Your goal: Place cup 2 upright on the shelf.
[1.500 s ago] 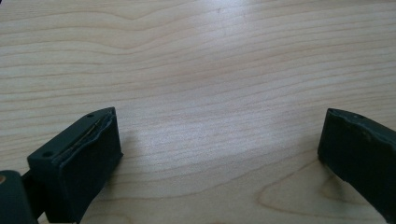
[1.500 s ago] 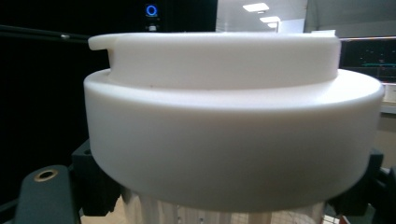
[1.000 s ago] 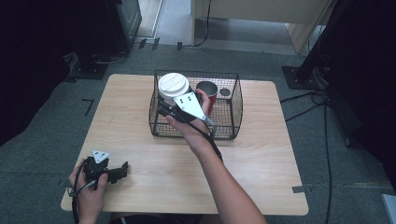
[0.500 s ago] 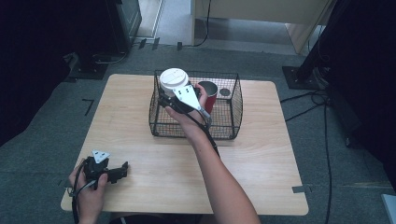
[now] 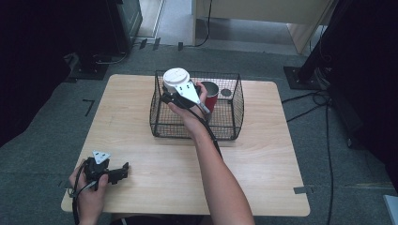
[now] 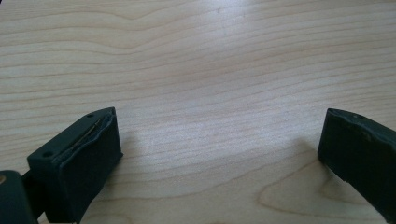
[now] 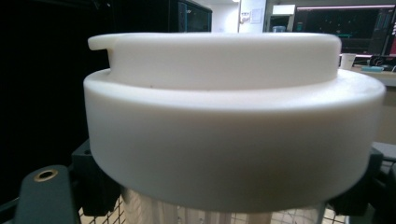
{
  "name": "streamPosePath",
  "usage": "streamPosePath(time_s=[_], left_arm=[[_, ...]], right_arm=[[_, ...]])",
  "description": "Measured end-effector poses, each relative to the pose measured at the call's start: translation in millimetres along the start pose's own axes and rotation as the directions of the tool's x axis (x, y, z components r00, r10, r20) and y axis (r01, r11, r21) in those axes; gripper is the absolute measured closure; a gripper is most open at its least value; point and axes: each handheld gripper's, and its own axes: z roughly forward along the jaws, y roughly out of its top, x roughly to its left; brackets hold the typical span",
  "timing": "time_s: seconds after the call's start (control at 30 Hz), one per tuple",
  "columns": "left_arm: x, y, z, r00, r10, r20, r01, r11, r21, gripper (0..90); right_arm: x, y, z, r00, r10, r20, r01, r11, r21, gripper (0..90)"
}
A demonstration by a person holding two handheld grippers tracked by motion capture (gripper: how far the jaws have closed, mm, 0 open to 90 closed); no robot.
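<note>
My right gripper (image 5: 172,93) is shut on a tall cup with a white lid (image 5: 176,76) and a shiny metal body, held above the left half of a black wire basket (image 5: 237,110). In the right gripper view the white lid (image 7: 224,126) looms close, and the black jaws press the metal body (image 7: 210,213) from both sides of my right gripper (image 7: 224,205). A red cup (image 5: 212,97) stands inside the basket, just right of the hand. My left gripper (image 5: 123,169) lies on the table's front left, open; in its own view, my left gripper (image 6: 219,140) has only bare wood between its jaws.
The basket sits at the back middle of the light wooden table (image 5: 263,159). A dark round thing (image 5: 226,92) lies in the basket's far right corner. Cables (image 5: 324,101) run over the grey floor to the right, and dark stands rise behind the table.
My right gripper has carried the lidded cup a little farther back and up over the basket. The left gripper has stayed where it was.
</note>
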Motion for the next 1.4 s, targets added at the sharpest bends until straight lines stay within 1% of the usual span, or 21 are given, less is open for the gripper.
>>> streamPosePath(time_s=[0.07, 0.2, 0.27, 0.37, 0.47, 0.57, 0.67, 0.83, 0.9, 1.07, 1.2, 1.27, 1.3, 1.33, 1.4], left_arm=[[0.0, 0.0, 0.0, 1.0, 0.0, 0.0, 0.0, 1.0, 0.001, 0.0], [0.0, 0.0, 0.0, 1.0, 0.0, 0.0, 0.0, 1.0, 0.0, 0.0], [0.0, 0.0, 0.0, 1.0, 0.0, 0.0, 0.0, 1.0, 0.001, 0.0], [0.0, 0.0, 0.0, 1.0, 0.0, 0.0, 0.0, 1.0, 0.0, 0.0], [0.0, 0.0, 0.0, 1.0, 0.0, 0.0, 0.0, 1.0, 0.0, 0.0], [0.0, 0.0, -0.1, 1.0, 0.0, 0.0, 0.0, 1.0, 0.001, 0.0], [0.0, 0.0, 0.0, 1.0, 0.0, 0.0, 0.0, 1.0, 0.001, 0.0], [-0.1, 0.0, 0.0, 1.0, 0.0, 0.0, 0.0, 1.0, 0.0, 0.0], [0.0, 0.0, 0.0, 1.0, 0.0, 0.0, 0.0, 1.0, 0.0, 0.0], [0.0, 0.0, -0.1, 1.0, 0.0, 0.0, 0.0, 1.0, 0.001, 0.0], [0.0, 0.0, -0.1, 1.0, 0.0, 0.0, 0.0, 1.0, 0.001, 0.0], [-0.1, 0.0, 0.0, 1.0, -0.001, 0.0, 0.001, 1.0, 0.0, 0.0], [-0.1, 0.0, 0.0, 1.0, 0.0, 0.0, 0.0, 1.0, 0.0, 0.0], [-0.1, 0.0, 0.0, 1.0, 0.0, 0.0, 0.0, 1.0, 0.0, 0.0], [-0.1, 0.0, 0.0, 1.0, 0.0, 0.0, 0.0, 1.0, 0.001, 0.0]], right_arm=[[-1.4, -3.8, 3.2, 0.9999, 0.01, -0.005, -0.01, 1.0, 0.007, 16.2], [0.1, -10.1, 7.8, 1.0, 0.0, -0.006, 0.001, 1.0, 0.019, 16.2], [1.3, -13.1, 9.7, 0.9996, -0.024, -0.012, 0.024, 0.999, 0.028, 16.2], [3.7, -19.1, 13.0, 0.9973, -0.061, -0.04, 0.064, 0.996, 0.063, 16.2], [5.1, -23.6, 15.2, 0.9956, -0.076, -0.056, 0.08, 0.994, 0.079, 16.1], [6.6, -28.3, 17.1, 0.9949, -0.076, -0.066, 0.083, 0.991, 0.101, 16.1], [5.9, -32.8, 19.1, 0.9943, -0.082, -0.067, 0.09, 0.988, 0.124, 16.1], [2.8, -35.7, 20.4, 0.9944, -0.074, -0.074, 0.085, 0.986, 0.145, 16.1], [1.1, -35.4, 20.3, 0.9939, -0.069, -0.086, 0.081, 0.985, 0.151, 16.1], [-4.3, -34.0, 17.7, 0.9945, -0.053, -0.091, 0.069, 0.981, 0.179, 15.9], [-8.9, -33.2, 14.5, 0.9954, -0.025, -0.093, 0.042, 0.98, 0.195, 15.2], [-10.6, -32.7, 12.8, 0.9947, -0.018, -0.102, 0.038, 0.981, 0.191, 13.9], [-11.0, -32.2, 12.2, 0.9942, -0.016, -0.107, 0.036, 0.981, 0.192, 11.7], [-11.1, -31.5, 11.2, 0.9928, -0.015, -0.119, 0.038, 0.98, 0.195, 7.5], [-10.7, -30.2, 9.1, 0.9882, -0.024, -0.151, 0.055, 0.977, 0.204, 1.8]])
